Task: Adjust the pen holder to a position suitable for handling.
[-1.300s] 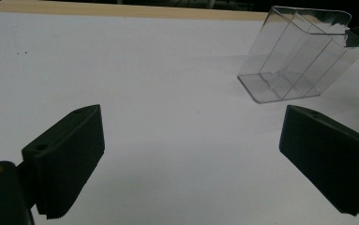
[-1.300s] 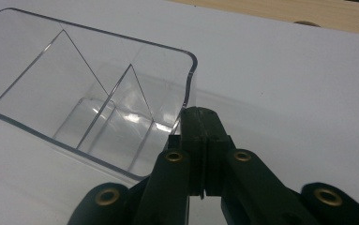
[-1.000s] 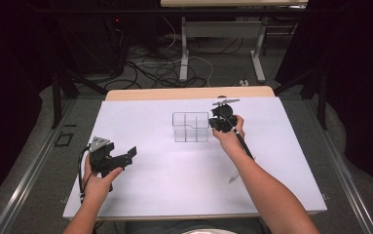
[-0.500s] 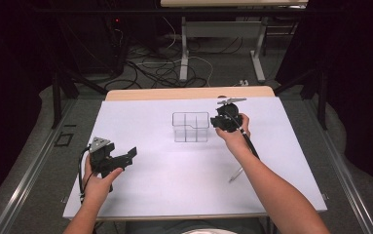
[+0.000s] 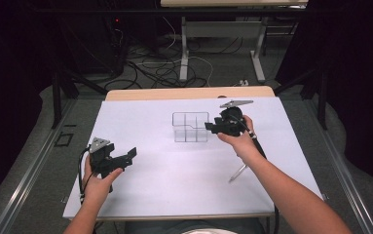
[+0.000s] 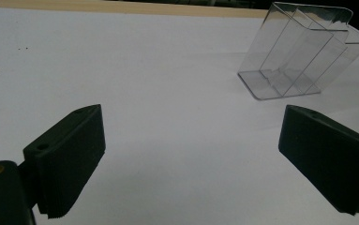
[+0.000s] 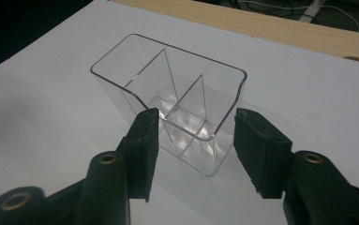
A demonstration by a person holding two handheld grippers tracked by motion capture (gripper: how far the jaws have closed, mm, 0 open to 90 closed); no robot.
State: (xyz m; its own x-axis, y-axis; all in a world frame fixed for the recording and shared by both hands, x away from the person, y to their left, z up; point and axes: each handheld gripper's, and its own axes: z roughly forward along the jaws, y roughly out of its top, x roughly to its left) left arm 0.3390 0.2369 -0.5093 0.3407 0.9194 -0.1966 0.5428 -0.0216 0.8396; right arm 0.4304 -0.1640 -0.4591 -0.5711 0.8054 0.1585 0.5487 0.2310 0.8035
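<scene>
Your high view looked forward and down from above your side of the white-covered tabletop. Each gripper view sat low, looking along its black jaws; all three shared the clear plastic divided box.

The clear divided organizer is standing alone on the white table cover, with bare surface lying open on every side of it. The right gripper is crowding its right end, its jaws parted just beside the near corner. The left gripper is sitting well apart, with an unobstructed stretch of cover between it and the organizer.
</scene>
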